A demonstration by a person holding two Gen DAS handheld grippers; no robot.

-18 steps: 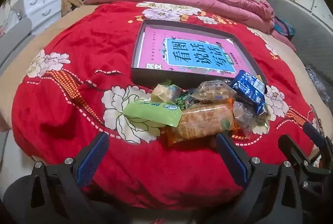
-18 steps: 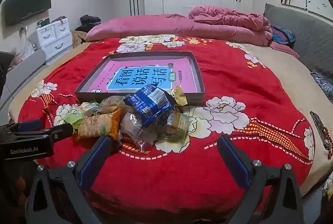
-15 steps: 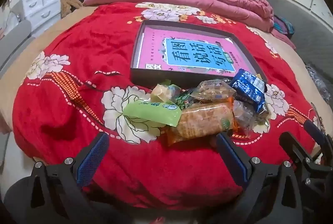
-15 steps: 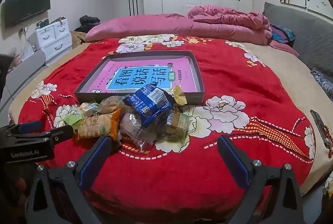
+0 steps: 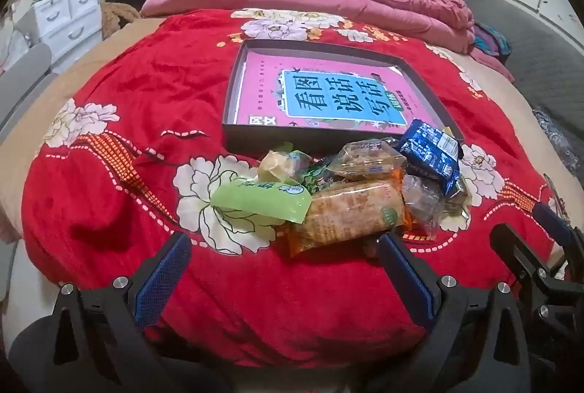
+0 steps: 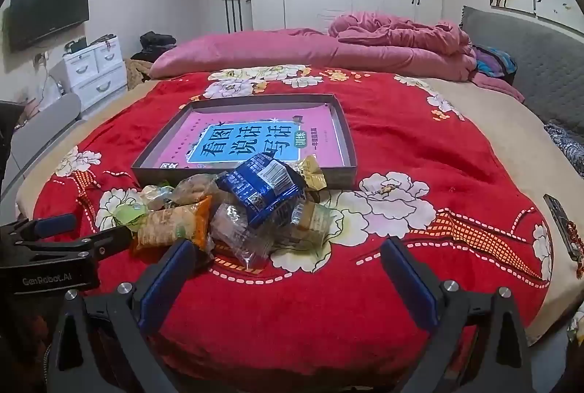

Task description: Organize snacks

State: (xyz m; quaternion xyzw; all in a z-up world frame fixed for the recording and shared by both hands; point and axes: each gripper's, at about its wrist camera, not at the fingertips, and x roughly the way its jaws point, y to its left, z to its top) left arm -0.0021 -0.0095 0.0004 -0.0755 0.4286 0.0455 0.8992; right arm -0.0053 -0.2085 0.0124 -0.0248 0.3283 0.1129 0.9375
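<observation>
A pile of snack packets lies on the red floral blanket in front of a shallow dark box (image 5: 233,137) (image 6: 255,99) lined with a pink book. The pile holds a light green packet (image 5: 261,197), an orange packet (image 5: 350,216) (image 6: 171,225), a blue packet (image 5: 430,152) (image 6: 262,185), and clear-wrapped ones (image 6: 237,228). My left gripper (image 5: 284,269) is open and empty, just short of the green and orange packets. My right gripper (image 6: 288,276) is open and empty, just short of the pile's right side.
The bed's near edge drops off just below both grippers. A pink quilt (image 6: 365,42) lies along the far side. A dark remote-like object (image 6: 560,221) lies at the blanket's right edge. White drawers (image 6: 95,68) and a grey chair (image 6: 43,126) stand on the left.
Both grippers have barely shifted; the views are almost the same. The snacks and box have not moved.
</observation>
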